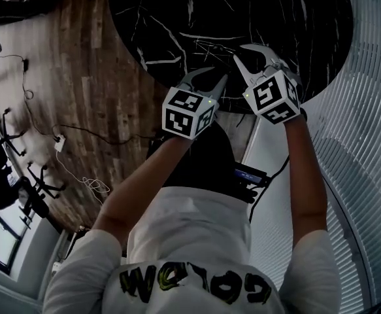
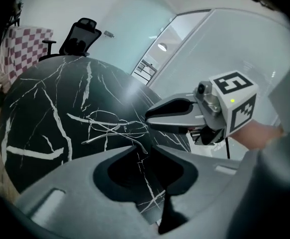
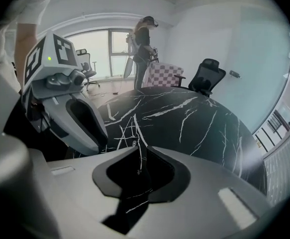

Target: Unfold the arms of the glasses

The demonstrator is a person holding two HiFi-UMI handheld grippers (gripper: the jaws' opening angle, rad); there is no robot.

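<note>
Thin wire-framed glasses [image 1: 214, 47] lie on the round black marble table [image 1: 177, 18], near its front edge. In the left gripper view the glasses [image 2: 116, 126] rest just beyond my left gripper [image 2: 145, 150], and one arm of them runs toward its tips. That gripper's jaws stand a little apart, pressing on nothing. My right gripper [image 1: 240, 52] hovers close to the right of the glasses, its jaws also slightly parted and empty. From the right gripper view the glasses [image 3: 127, 132] are faint among the white veins ahead of the right gripper [image 3: 143, 148].
The table's front edge [image 1: 197, 77] lies directly under both grippers. A black office chair [image 2: 80, 34] and a checkered chair [image 2: 23, 49] stand at the far side. A person [image 3: 144, 49] stands by the window. Cables [image 1: 79, 133] trail across the wooden floor.
</note>
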